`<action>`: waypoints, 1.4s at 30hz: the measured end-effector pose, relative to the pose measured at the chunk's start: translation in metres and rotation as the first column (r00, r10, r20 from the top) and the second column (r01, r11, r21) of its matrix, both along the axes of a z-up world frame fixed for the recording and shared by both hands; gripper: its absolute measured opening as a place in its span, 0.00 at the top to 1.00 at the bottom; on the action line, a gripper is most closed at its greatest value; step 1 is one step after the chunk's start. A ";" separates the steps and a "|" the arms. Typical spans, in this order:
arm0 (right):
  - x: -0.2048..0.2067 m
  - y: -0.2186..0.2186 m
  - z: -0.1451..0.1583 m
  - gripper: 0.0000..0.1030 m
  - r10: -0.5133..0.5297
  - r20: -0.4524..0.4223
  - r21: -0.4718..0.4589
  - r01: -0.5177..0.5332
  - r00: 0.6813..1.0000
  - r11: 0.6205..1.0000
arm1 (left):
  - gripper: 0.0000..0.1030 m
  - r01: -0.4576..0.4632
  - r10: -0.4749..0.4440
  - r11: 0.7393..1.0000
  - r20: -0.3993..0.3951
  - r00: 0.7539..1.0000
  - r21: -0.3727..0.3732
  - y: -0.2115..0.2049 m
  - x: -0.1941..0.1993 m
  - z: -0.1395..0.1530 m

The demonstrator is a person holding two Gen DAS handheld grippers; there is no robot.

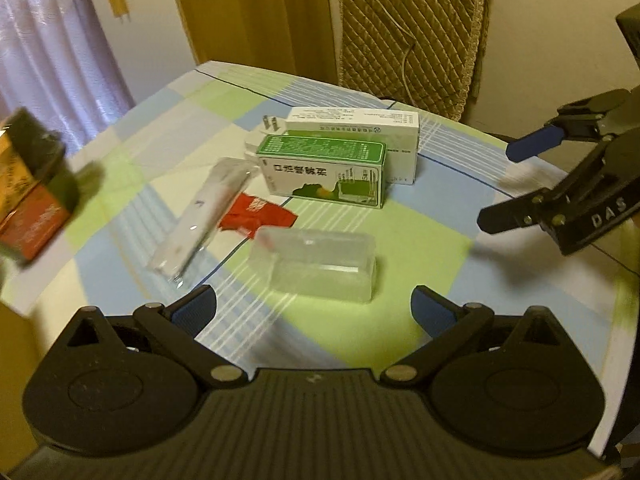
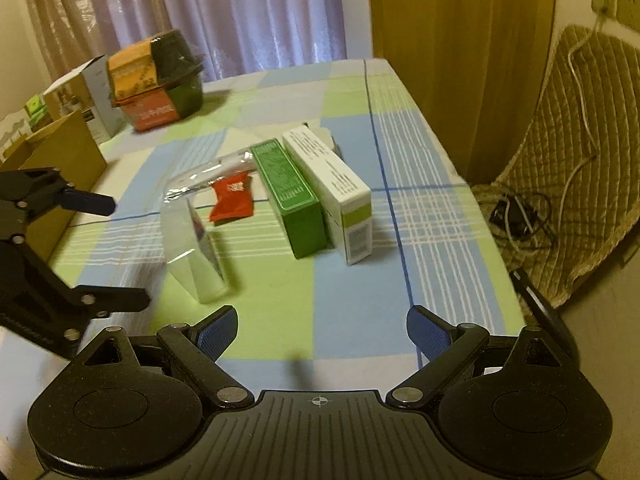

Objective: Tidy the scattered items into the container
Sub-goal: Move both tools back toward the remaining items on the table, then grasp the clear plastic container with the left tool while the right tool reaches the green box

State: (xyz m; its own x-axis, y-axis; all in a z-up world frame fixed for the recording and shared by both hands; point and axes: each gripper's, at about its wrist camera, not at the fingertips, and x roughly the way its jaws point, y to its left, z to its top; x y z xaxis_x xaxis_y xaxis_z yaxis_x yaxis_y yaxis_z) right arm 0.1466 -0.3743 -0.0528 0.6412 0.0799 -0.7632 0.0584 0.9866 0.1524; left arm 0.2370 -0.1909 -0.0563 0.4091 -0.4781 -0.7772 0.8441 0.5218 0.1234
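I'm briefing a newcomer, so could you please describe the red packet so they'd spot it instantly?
On the checked tablecloth, find the green box beside the white box. The red packet lies flat beside the green box, partly under a clear wrapped tube; it is the only red, crumpled item there.

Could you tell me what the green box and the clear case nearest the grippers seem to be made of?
The green box looks like printed cardboard: matte, sharp folded edges, text panels. The clear case appears to be see-through plastic, slightly frosted, with glossy highlights along its edges; glass seems unlikely but cannot be ruled out.
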 end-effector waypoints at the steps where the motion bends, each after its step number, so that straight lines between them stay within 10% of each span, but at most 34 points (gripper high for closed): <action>1: 0.002 -0.001 -0.003 0.06 -0.005 -0.007 0.005 0.005 1.000 1.000 | 0.01 0.005 -0.005 1.000 -0.001 1.000 0.001 -0.004 0.005 -0.003; 15: 0.018 -0.011 -0.020 0.06 -0.056 -0.073 0.028 0.058 0.996 0.998 | 0.17 0.067 -0.067 0.998 -0.104 0.992 0.001 -0.024 0.038 -0.032; 30: 0.034 0.037 0.018 0.07 0.156 0.100 -0.122 -0.143 0.983 0.982 | 0.17 -0.340 0.324 0.937 -0.162 0.932 -0.079 0.085 -0.058 -0.010; 32: 0.042 0.045 0.019 0.32 0.192 0.095 -0.172 -0.174 0.977 0.970 | 0.17 -0.346 0.326 0.934 -0.180 0.928 -0.088 0.090 -0.064 -0.011; 42: 0.084 0.058 0.007 0.33 0.271 0.032 -0.324 -0.247 0.962 0.913 | 0.17 -0.309 0.288 0.946 -0.184 0.940 -0.097 0.091 -0.080 -0.018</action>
